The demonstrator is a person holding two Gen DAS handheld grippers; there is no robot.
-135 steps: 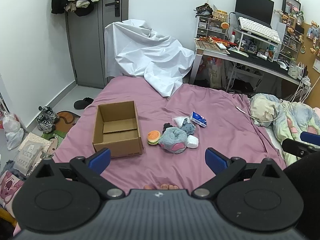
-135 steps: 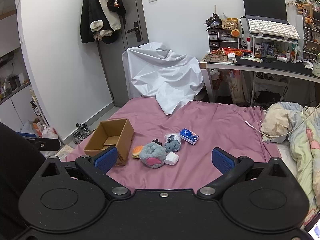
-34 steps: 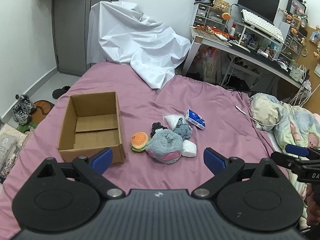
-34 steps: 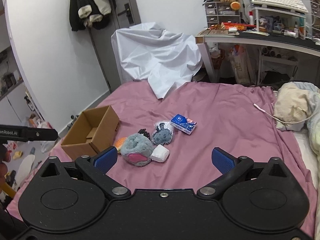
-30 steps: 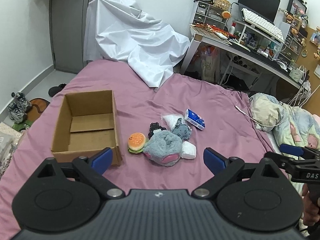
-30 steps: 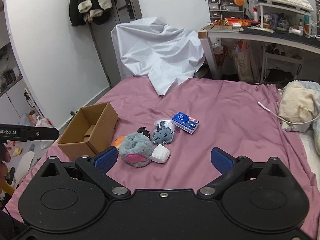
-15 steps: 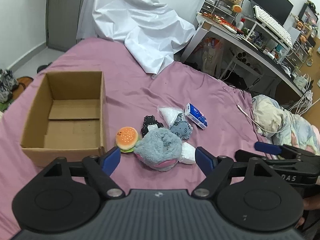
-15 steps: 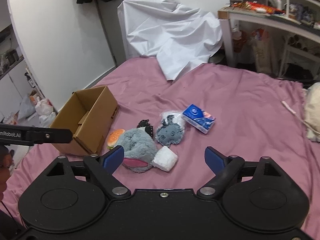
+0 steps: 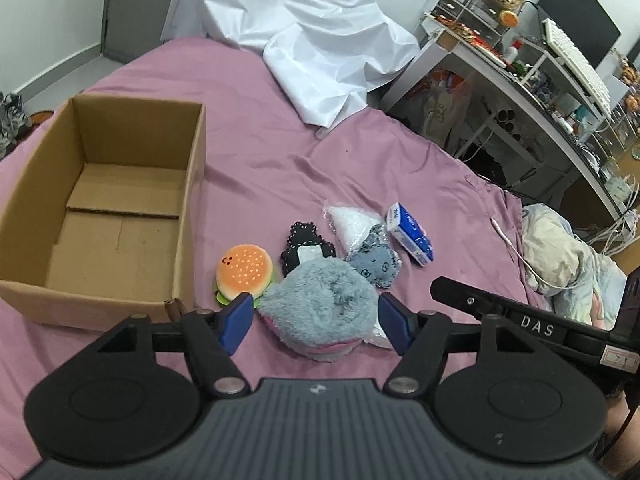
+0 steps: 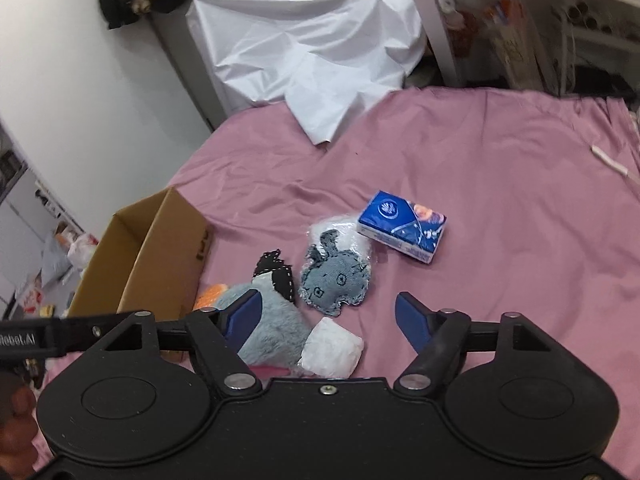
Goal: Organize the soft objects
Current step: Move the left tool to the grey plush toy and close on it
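A pile of soft things lies on the purple bedsheet (image 9: 280, 152). It holds a fluffy grey plush (image 9: 320, 308), a burger plush (image 9: 244, 270), a black patch toy (image 9: 306, 244), a denim creature (image 10: 336, 276), a blue tissue pack (image 10: 402, 230) and a white packet (image 10: 332, 346). To their left an open cardboard box (image 9: 196, 184) stands with nothing in it. My left gripper (image 9: 316, 322) hovers over the fluffy plush, jaws closing, the plush framed between the pads without being pressed. My right gripper (image 10: 328, 320) is closing above the white packet, just short of the denim creature, gripping nothing.
A white sheet (image 9: 312, 48) is draped at the head of the bed. A cluttered desk (image 9: 520, 72) stands at the back right. Rumpled bedding (image 9: 568, 252) and a white cable (image 9: 516, 252) lie on the right. Shoes (image 9: 10, 120) sit on the floor to the left.
Both grippers have moved forward and down toward the toy pile, which now looks larger. Both pairs of jaws have narrowed. No toy has shifted.
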